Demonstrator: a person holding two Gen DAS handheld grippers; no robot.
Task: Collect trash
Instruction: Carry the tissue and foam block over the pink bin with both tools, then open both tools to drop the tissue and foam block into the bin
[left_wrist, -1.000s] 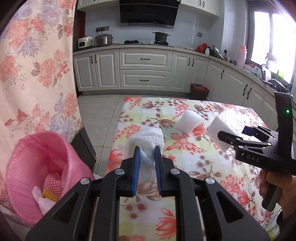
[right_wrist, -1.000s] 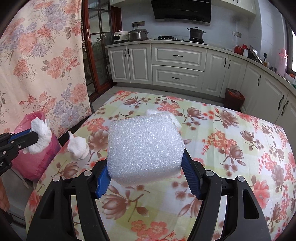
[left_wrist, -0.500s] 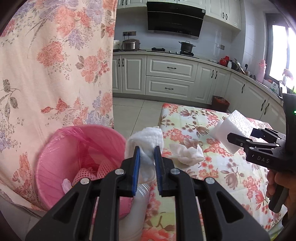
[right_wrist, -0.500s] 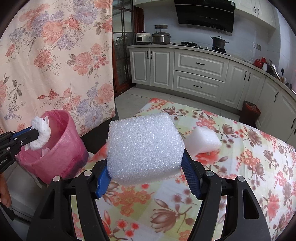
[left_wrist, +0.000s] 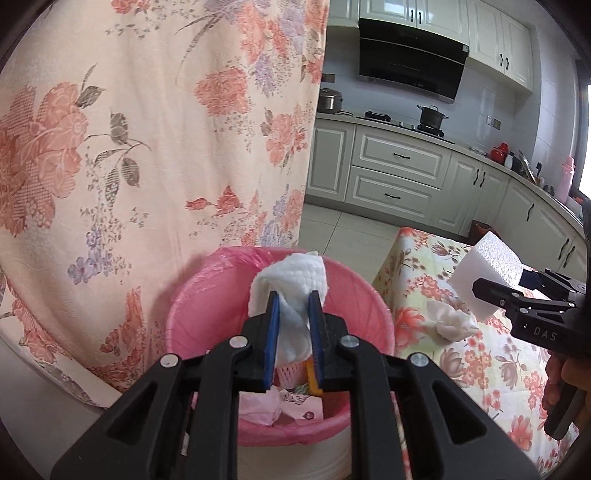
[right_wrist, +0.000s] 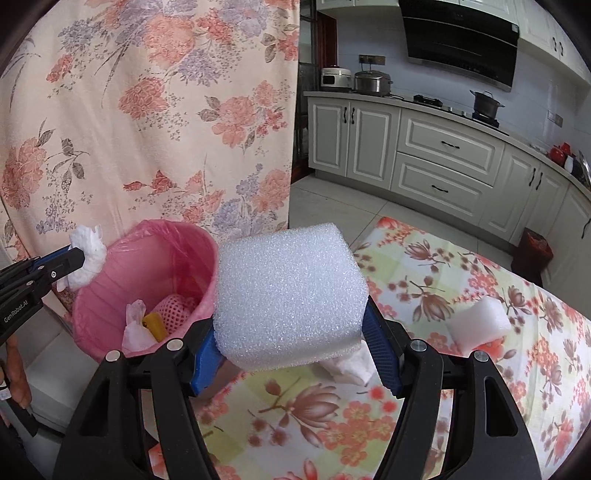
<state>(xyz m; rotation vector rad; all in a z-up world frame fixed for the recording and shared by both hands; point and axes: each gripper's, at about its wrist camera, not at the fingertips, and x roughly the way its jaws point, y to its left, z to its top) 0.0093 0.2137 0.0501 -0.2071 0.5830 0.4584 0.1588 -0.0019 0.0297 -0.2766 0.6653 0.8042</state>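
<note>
Home kitchen, white cabinets (right_wrist: 443, 155), range hood (right_wrist: 461, 40), stovetop pot (right_wrist: 484, 101)

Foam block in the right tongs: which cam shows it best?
Right wrist: the foam block fills the centre, clamped between both blue pads. Left wrist shows it only small at the right edge, partly hidden by the right tongs.

Tissue (right_wrist: 351, 365), foam (right_wrist: 478, 323) on tablecloth (right_wrist: 424, 266)

Both grippers swung from over the table (right_wrist: 480, 387) to the pink bin (left_wrist: 207, 295).
</note>
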